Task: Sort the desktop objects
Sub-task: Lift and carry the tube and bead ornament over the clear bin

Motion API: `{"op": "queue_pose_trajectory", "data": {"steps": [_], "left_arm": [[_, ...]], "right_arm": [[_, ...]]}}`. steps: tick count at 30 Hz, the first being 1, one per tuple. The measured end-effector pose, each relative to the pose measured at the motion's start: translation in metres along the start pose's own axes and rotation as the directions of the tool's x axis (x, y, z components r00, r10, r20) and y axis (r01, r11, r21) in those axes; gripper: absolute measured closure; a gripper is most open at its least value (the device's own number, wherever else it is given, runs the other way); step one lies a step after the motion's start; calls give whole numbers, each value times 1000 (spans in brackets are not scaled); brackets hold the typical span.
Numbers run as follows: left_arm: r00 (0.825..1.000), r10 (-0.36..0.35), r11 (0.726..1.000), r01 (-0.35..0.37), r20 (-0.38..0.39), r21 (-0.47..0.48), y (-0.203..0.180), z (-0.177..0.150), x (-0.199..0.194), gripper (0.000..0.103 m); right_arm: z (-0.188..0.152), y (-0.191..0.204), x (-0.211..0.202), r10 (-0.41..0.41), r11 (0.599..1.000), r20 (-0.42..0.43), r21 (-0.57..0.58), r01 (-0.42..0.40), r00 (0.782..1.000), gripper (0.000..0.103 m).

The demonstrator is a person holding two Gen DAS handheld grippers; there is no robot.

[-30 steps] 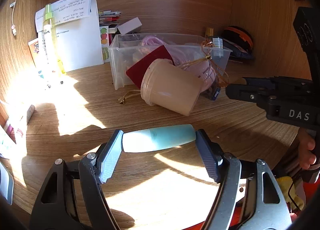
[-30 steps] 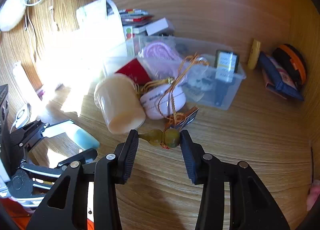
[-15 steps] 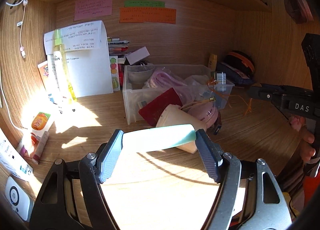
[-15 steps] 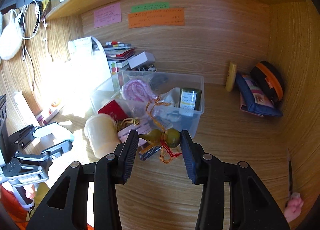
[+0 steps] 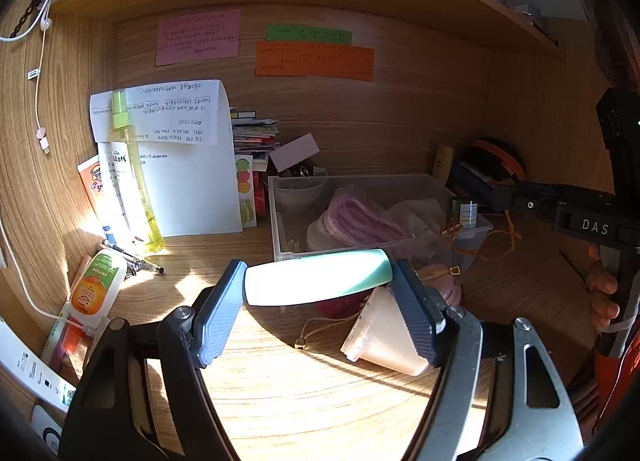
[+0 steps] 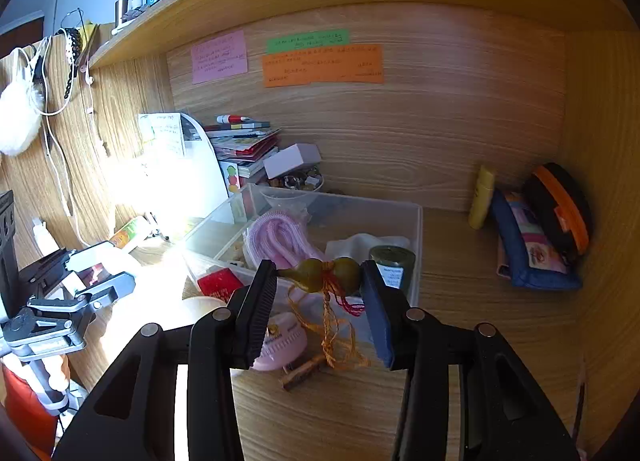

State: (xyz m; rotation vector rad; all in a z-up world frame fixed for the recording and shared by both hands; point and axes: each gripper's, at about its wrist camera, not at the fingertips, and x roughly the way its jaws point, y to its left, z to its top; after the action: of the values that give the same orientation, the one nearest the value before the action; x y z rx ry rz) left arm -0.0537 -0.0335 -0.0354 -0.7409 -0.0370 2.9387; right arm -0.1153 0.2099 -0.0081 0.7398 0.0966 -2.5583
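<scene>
My left gripper (image 5: 318, 293) is shut on a pale teal tube (image 5: 316, 281), held crosswise above the desk. In the right wrist view my right gripper (image 6: 320, 281) is shut on an olive gourd charm (image 6: 324, 273); its red and gold tassel cords (image 6: 332, 329) hang down. Both are in front of a clear plastic bin (image 5: 280, 213) holding pink yarn (image 6: 276, 237), white cloth and a small dark jar (image 6: 391, 261). A cream cup (image 5: 384, 337) lies on its side on the desk near the bin, beside a pink round case (image 6: 280, 345).
A yellow spray bottle (image 5: 132, 181), white papers and stacked books stand at the back left. A small bottle with an orange label (image 5: 94, 285) and pens lie at the left. A blue pouch (image 6: 528, 249) and an orange-black case (image 6: 560, 209) lean in the right corner. A shelf runs overhead.
Both grippers have risen and drawn back from the desk with their objects; the gourd charm came up off the desk and its cords now dangle. The cup and bin look farther below.
</scene>
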Motion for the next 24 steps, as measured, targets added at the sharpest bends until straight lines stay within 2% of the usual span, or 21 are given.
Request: {"op": "queue_pose_trajectory", "data": {"steps": [6, 18, 24], "left_arm": [[1000, -13, 1000, 13, -1, 14, 1, 15, 19, 30], [999, -33, 999, 33, 26, 19, 12, 56, 47, 30], [999, -37, 999, 37, -8, -2, 16, 66, 73, 30]], "right_arm": [[20, 3, 21, 7, 1000, -1, -15, -7, 1000, 64], [78, 7, 28, -12, 998, 92, -65, 18, 996, 64], [65, -1, 58, -8, 999, 7, -32, 9, 1000, 64]]}}
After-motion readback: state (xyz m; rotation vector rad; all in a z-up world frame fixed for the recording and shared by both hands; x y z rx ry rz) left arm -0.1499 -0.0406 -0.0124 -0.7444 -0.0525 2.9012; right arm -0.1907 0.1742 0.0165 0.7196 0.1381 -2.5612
